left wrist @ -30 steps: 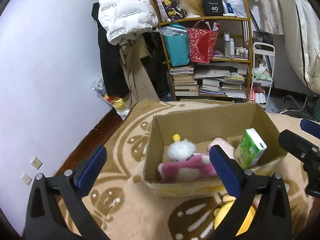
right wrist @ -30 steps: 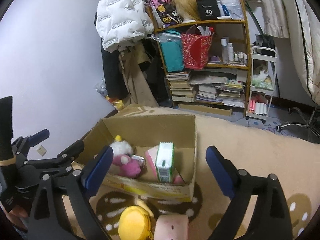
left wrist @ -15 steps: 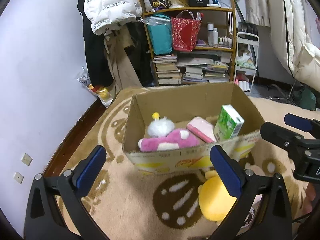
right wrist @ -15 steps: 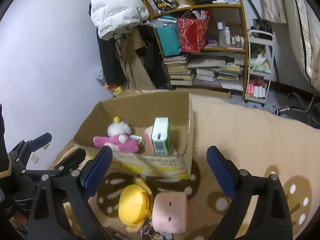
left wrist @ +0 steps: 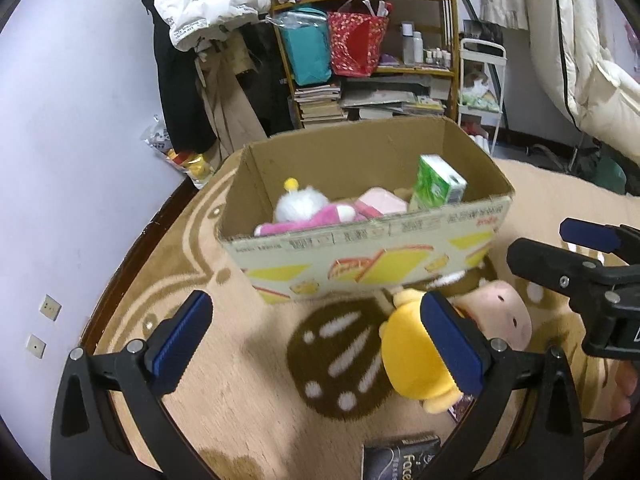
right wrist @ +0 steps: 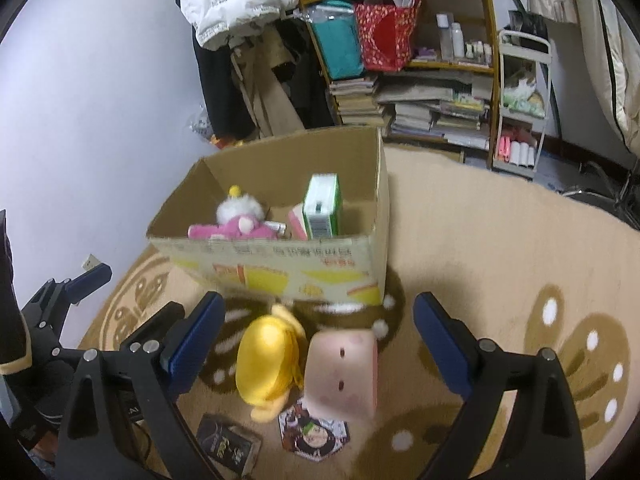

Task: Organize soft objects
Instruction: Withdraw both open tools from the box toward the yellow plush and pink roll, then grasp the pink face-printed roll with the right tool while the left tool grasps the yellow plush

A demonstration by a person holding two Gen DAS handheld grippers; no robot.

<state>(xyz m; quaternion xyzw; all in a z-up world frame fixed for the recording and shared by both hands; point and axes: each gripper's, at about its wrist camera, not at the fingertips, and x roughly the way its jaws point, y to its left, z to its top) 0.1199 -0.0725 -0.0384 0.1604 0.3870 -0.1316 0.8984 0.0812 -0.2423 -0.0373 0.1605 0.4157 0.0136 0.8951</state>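
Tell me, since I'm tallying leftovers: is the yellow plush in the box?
Out: the yellow plush lies on the rug before the cardboard box.

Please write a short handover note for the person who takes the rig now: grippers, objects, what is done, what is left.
Left hand-held gripper: open, holds nothing. Right hand-held gripper: open, holds nothing, above the floor toys.
In the cardboard box: pink plush toy, green tissue pack.
Left to do: yellow plush and pink square plush lie side by side on the rug, in front of the box.
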